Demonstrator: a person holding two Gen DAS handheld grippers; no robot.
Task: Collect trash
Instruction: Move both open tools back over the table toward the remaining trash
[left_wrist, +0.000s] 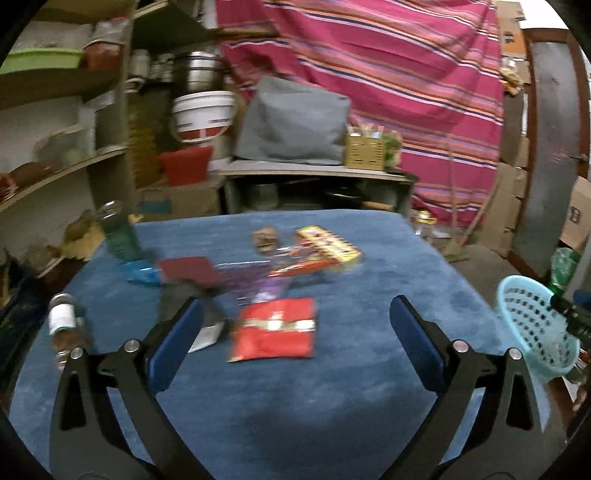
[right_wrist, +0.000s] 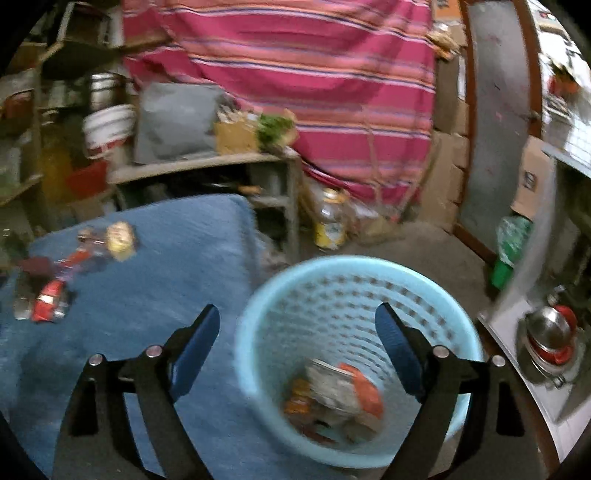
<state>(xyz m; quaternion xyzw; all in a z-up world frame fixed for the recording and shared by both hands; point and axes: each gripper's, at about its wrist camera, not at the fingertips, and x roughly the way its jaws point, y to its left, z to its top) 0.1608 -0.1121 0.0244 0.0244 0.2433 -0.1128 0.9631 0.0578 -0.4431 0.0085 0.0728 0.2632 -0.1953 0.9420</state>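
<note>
Trash, a red wrapper, lay ahead of the left gripper, the likely next pick; both jaws released, right gripper empty over the basket.

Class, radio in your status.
Left gripper open above red foil wrapper. Right gripper open over light-blue plastic basket. Nothing blocking.

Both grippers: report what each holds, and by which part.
Nothing. The left gripper gapes above the red wrapper; the right gripper gapes over the blue basket.
</note>
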